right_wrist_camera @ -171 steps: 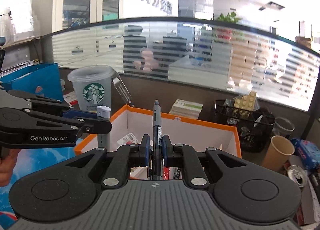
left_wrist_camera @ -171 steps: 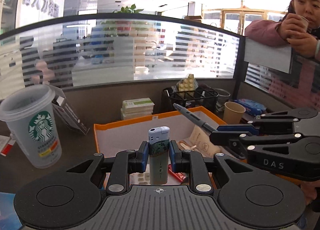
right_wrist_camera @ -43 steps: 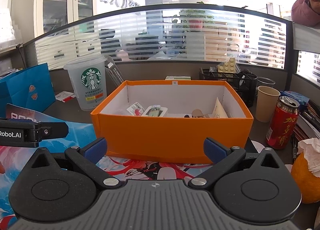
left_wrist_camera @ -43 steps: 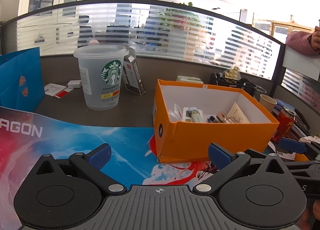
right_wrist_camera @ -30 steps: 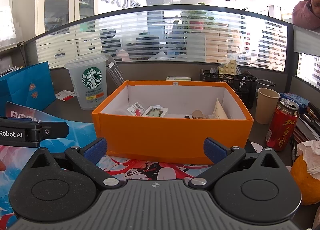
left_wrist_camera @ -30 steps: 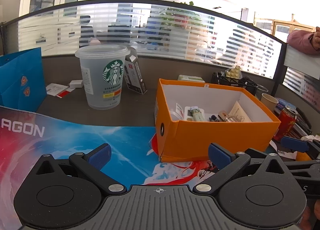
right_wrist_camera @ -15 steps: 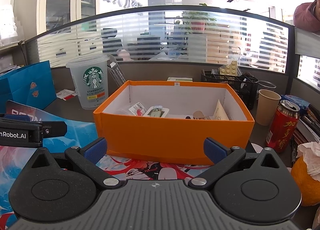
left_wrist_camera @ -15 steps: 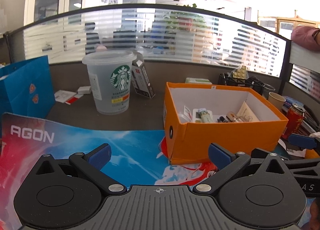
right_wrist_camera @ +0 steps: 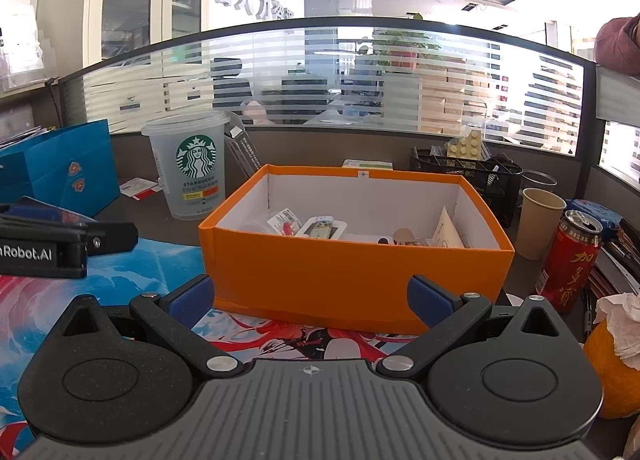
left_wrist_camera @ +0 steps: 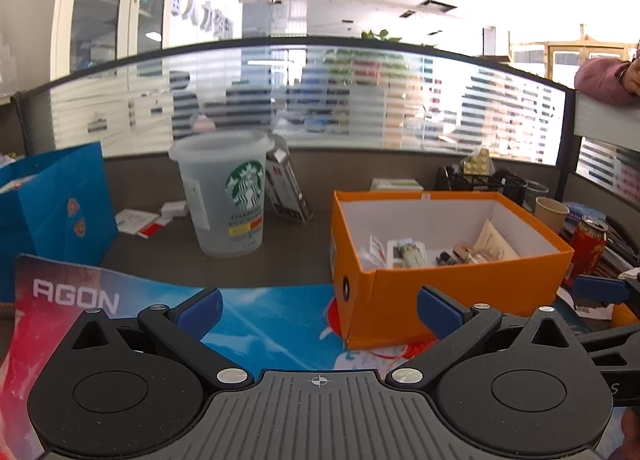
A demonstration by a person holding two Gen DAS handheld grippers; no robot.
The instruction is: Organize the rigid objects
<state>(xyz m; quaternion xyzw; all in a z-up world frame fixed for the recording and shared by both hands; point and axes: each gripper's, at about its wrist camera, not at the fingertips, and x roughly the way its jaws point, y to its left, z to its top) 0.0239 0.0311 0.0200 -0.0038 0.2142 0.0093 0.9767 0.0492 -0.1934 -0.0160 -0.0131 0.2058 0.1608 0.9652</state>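
Note:
An orange box (left_wrist_camera: 460, 292) (right_wrist_camera: 352, 272) with a white inside stands on the printed desk mat (left_wrist_camera: 256, 312). Several small items lie on its floor, among them a lighter (left_wrist_camera: 412, 254) on a white card and a paper packet (right_wrist_camera: 446, 230). My left gripper (left_wrist_camera: 318, 306) is open and empty, over the mat to the left of the box. My right gripper (right_wrist_camera: 310, 294) is open and empty too, just in front of the box's near wall. The left gripper's body (right_wrist_camera: 60, 246) shows at the left edge of the right wrist view.
A clear Starbucks cup (left_wrist_camera: 224, 196) (right_wrist_camera: 192, 164) stands behind the mat, a blue paper bag (left_wrist_camera: 52, 216) at the left. To the right of the box are a paper cup (right_wrist_camera: 540, 220), a red can (right_wrist_camera: 570, 264), a black wire basket (right_wrist_camera: 468, 176) and an orange fruit with tissue (right_wrist_camera: 616, 360).
Both grippers held a lighter and a pen over the box 5.7 s ago; both are open and empty now, drawn back from it. Over the last second the left gripper drifted slightly back and left.

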